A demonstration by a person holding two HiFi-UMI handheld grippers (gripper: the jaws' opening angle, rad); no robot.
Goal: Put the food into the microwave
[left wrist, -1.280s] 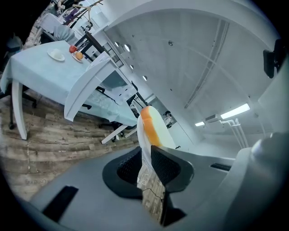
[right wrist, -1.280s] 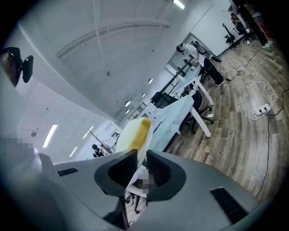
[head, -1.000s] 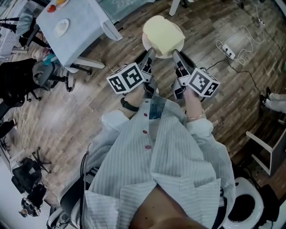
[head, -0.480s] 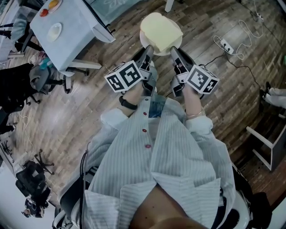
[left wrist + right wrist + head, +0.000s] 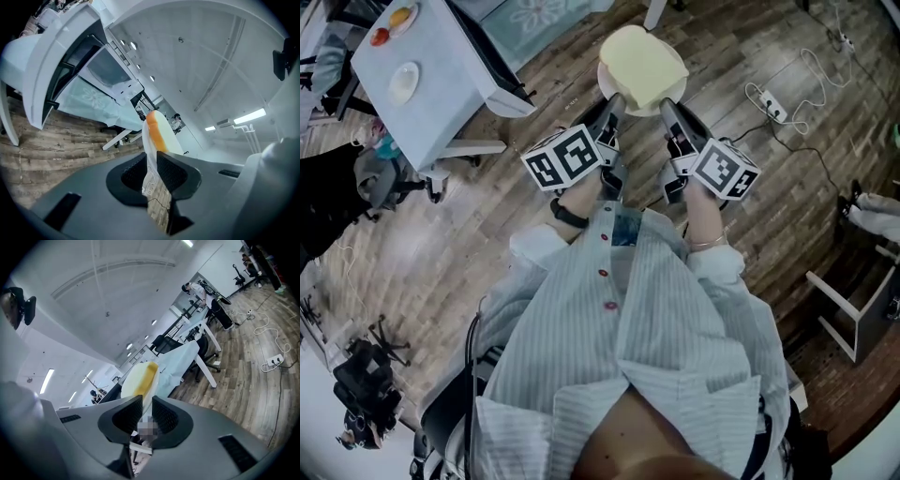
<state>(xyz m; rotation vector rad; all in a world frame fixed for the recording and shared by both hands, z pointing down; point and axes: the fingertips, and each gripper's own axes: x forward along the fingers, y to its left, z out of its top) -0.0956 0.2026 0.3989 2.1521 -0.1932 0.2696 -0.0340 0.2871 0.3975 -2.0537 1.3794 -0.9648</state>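
The left gripper (image 5: 616, 103) and right gripper (image 5: 667, 106) each had fingers pinched on opposite rims of the plate (image 5: 607, 84). The food (image 5: 642, 62) sat between them, just ahead, equally near both.

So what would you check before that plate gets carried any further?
1. Left claw clamped on the plate rim: ok.
2. Right claw clamped on the rim: ok.
3. Food sitting fully on the plate: ok.
4. Plate held level: cannot tell.
5. Floor cable out of the way: probably ok, it lies off to the right.
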